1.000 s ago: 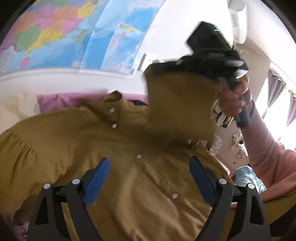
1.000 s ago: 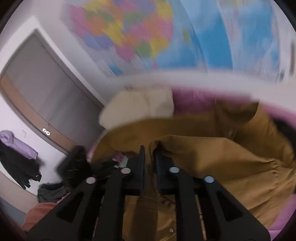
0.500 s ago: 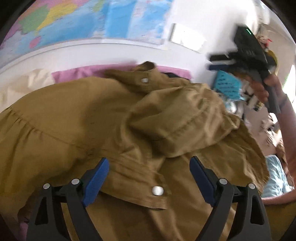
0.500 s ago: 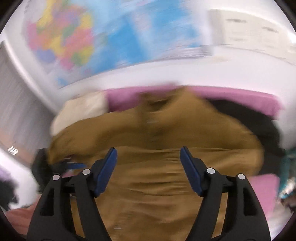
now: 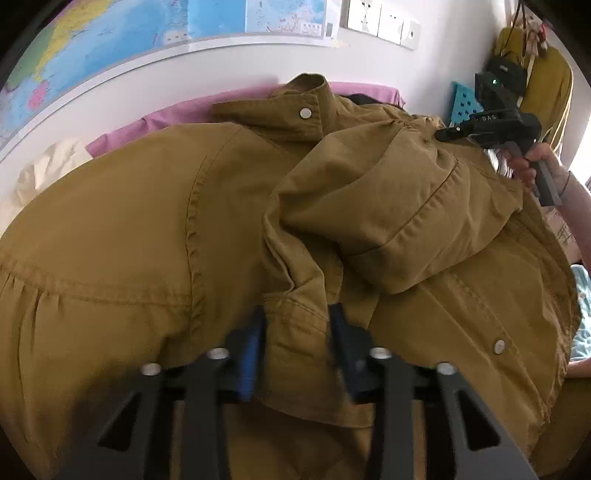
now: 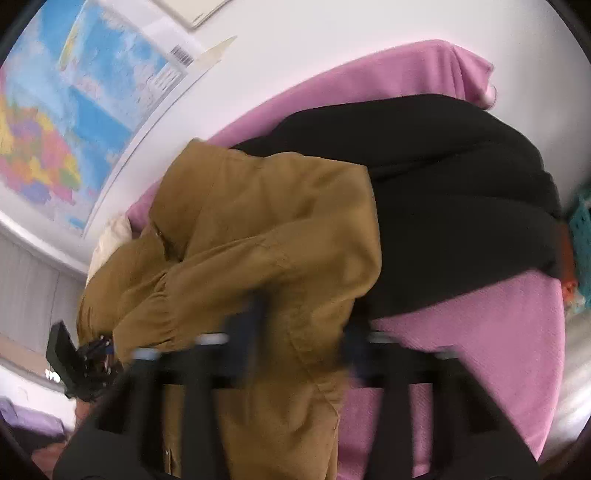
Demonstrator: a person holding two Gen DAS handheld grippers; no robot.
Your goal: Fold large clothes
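A mustard-brown snap-button jacket [image 5: 155, 236] lies spread front-up, filling the left wrist view, collar at 12 o'clock. One sleeve [image 5: 391, 206] is folded across its chest toward 2 o'clock, cuff hem facing 6 o'clock.

Two close wrist views, shared jacket [image 5: 147, 221]

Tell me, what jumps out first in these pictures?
A big mustard-brown jacket fills the view, spread over a pink sheet, with one sleeve folded across its front. Black clothing lies beside it. A colourful world map hangs on the wall behind.
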